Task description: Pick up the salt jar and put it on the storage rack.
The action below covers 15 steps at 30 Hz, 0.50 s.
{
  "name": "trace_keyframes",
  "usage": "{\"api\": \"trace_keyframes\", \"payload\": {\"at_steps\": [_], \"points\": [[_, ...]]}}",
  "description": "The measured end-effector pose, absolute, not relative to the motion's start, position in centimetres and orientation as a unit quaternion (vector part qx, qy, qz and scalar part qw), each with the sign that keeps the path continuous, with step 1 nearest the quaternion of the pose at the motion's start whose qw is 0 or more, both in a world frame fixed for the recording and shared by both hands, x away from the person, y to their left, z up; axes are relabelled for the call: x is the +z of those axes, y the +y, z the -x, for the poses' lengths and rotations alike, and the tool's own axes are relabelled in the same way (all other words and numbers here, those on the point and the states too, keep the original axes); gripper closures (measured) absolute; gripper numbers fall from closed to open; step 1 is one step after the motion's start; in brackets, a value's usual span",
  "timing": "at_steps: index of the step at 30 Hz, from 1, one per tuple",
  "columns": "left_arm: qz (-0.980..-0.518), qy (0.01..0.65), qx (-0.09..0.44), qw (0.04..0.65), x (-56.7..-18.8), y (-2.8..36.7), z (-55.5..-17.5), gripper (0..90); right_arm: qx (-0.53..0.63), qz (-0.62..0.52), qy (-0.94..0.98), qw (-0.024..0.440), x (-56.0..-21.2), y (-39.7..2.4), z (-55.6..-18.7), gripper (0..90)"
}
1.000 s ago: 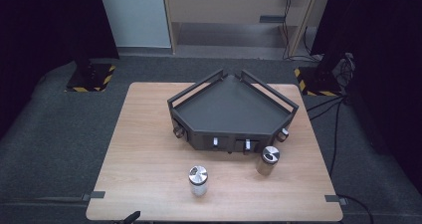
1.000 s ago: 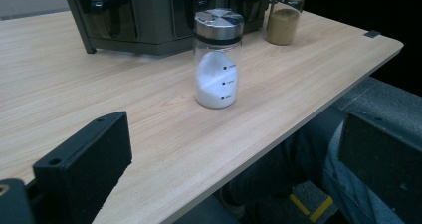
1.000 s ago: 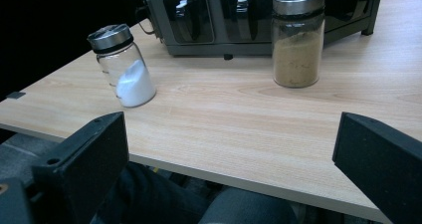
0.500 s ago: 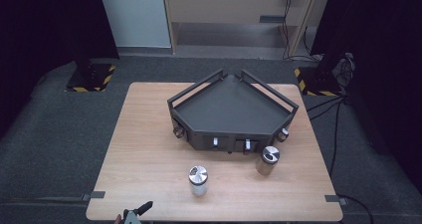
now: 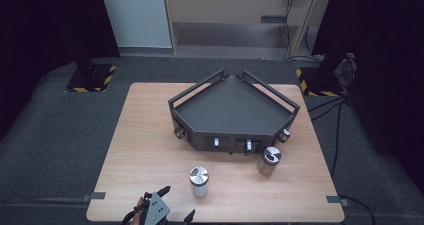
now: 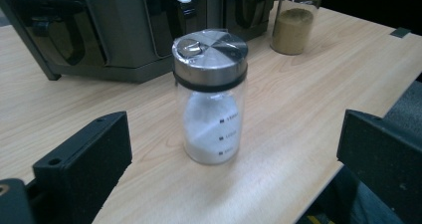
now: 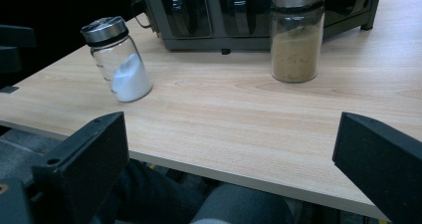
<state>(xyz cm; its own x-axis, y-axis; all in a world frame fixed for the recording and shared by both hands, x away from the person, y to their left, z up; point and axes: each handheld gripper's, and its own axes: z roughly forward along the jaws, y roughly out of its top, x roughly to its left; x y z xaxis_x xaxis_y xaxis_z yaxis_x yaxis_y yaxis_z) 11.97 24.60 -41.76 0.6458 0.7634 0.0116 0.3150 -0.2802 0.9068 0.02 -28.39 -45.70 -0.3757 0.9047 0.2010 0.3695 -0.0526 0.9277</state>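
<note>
A glass jar of white powder (image 5: 198,180) with a steel lid stands near the table's front edge. My left gripper (image 5: 176,203) sits open just in front and to the left of it. In the left gripper view the white-powder jar (image 6: 210,97) stands between and a little beyond my open left gripper (image 6: 234,134), untouched. A jar of brown spice (image 5: 270,160) stands to the right, close to the black corner rack (image 5: 235,110). My right gripper (image 7: 229,129) is open and low before the table edge, facing the white-powder jar (image 7: 117,59) and the brown spice jar (image 7: 296,35).
The wooden table (image 5: 145,150) has bare room on its left half. The rack's front (image 6: 99,25) holds several dark slots with jars lying in them. A person's leg (image 7: 234,204) shows under the table edge. Grey carpet surrounds the table.
My left gripper has come up from the bottom edge of the high view, moving right and forward towards the white-powder jar. The jars and rack have not moved.
</note>
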Motion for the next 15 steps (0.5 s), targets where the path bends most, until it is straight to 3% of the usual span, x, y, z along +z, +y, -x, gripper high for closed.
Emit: {"api": "trace_keyframes", "payload": {"at_steps": [15], "points": [[-0.785,0.355,0.242,0.446,-43.2,20.8,-16.0,0.4,0.528,-0.489,0.651,0.243,-45.7,-28.4,-0.4,1.3]]}}
